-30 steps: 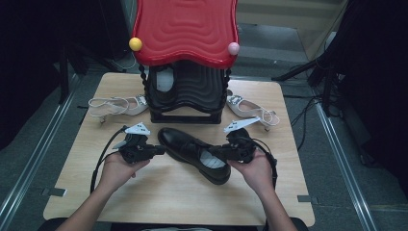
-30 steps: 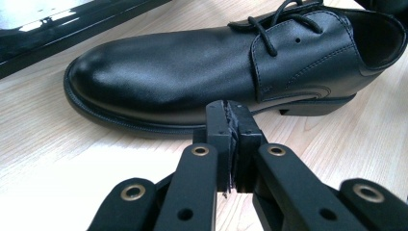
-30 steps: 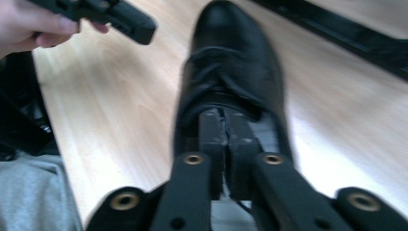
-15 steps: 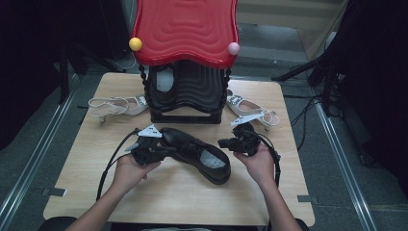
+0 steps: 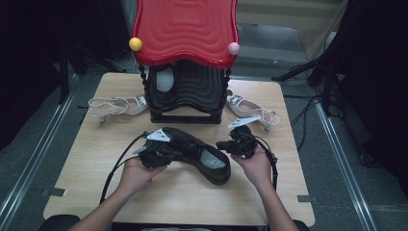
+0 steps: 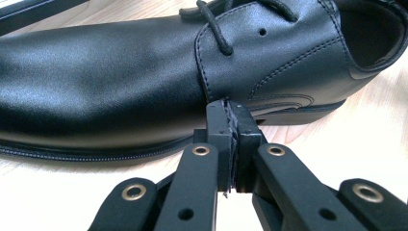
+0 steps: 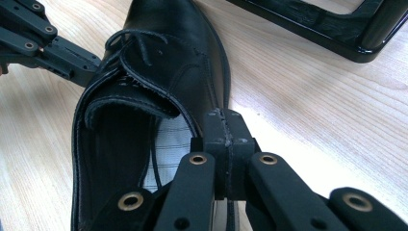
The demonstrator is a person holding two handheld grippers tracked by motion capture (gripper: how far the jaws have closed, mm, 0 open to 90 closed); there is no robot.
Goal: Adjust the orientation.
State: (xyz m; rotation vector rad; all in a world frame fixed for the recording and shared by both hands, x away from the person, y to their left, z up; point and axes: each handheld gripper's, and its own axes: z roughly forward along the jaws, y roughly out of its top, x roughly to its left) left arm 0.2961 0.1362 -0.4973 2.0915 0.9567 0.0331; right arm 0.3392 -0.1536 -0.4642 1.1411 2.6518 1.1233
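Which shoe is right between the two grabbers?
The shiny black leather lace-up shoe, lying mid-table. The two pale strappy sandals sit farther back, beside the rack.

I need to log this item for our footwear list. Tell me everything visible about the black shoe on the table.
The glossy black leather lace-up shoe lies upright on the pale wooden table, toe toward the black rack. It has black laces, stitched seams, a dark sole and a pale lined insole. Shut left tongs meet its side; shut right tongs sit by its collar.

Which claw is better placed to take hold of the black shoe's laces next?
Left, probably. The left claw sits shut beside the black shoe near its laces; the right claw is shut by the heel opening.
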